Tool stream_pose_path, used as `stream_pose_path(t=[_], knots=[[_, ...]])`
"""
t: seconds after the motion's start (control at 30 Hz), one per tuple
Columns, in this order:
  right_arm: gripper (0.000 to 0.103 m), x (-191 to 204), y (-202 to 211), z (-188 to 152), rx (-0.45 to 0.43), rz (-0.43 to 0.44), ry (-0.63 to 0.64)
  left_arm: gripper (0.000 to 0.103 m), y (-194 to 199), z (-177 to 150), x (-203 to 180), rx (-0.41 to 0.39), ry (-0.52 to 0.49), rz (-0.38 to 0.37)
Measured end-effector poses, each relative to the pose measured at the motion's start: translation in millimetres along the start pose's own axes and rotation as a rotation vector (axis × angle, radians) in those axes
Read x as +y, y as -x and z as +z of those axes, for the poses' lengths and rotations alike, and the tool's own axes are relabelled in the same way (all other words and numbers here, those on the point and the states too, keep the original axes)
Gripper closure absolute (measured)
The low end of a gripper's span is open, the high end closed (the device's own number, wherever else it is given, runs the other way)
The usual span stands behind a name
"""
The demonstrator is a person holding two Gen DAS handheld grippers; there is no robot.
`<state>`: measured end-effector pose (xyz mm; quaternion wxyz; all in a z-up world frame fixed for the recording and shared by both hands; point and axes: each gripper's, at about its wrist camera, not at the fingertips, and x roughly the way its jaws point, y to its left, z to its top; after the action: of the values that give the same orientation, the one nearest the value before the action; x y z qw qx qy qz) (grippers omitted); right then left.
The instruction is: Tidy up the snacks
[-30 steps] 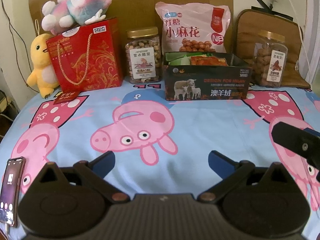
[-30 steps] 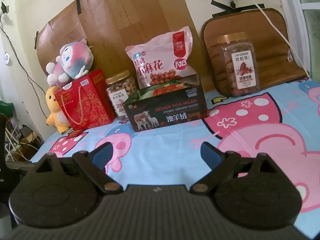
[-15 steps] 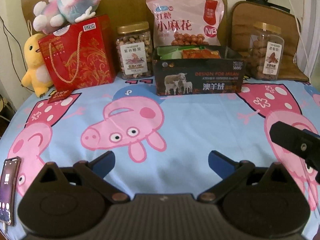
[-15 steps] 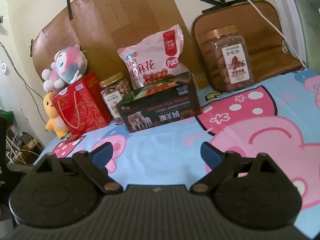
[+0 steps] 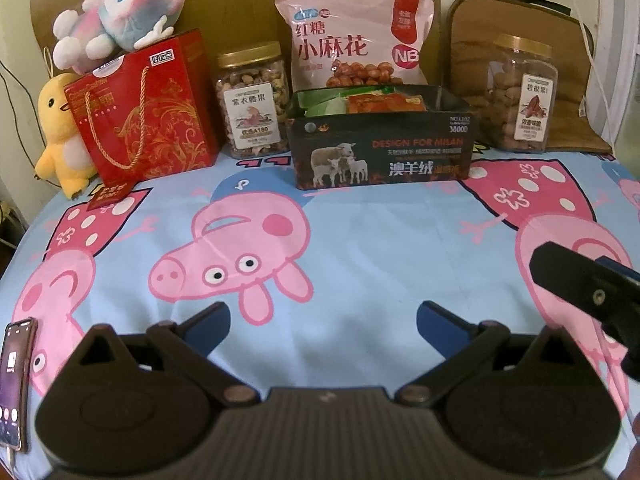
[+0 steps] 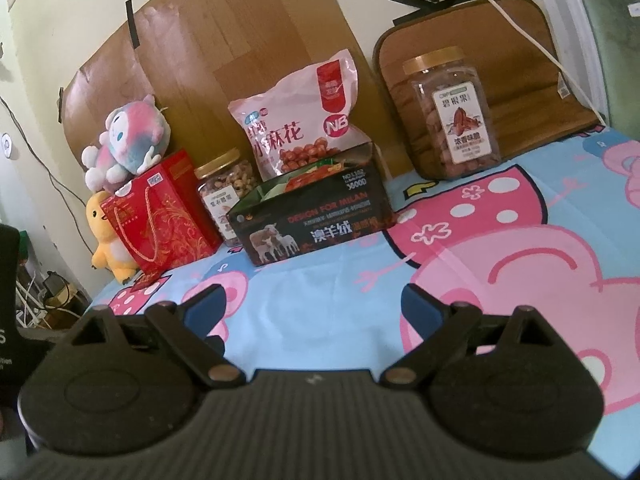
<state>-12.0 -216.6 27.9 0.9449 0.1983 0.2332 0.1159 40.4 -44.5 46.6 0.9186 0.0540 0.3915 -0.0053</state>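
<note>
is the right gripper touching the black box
Apart. The right wrist view shows the right gripper open, with bare tablecloth between it and the black box.

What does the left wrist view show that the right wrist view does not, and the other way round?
Only the left wrist view shows the phone at the table's left edge and part of the right tongs. Only the right wrist view shows cables on the floor beside the table. Both show the black box, the pink snack bag, both jars and the red gift bag.
</note>
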Motion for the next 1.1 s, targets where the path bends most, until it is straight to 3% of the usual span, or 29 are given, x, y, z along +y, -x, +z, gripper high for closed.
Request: stream_pose_path(t=[0.97,1.1], knots=[[0.007,-2.1,-0.1,2.9,-0.011,0.001,0.009,0.000,-3.0,3.7,-3.8,-0.007,-0.015,0.001],[0.007,0.0,-1.7,4.2,-0.008,0.001,0.015,0.000,0.3,3.3,-0.1,-0.031,-0.001,-0.027]])
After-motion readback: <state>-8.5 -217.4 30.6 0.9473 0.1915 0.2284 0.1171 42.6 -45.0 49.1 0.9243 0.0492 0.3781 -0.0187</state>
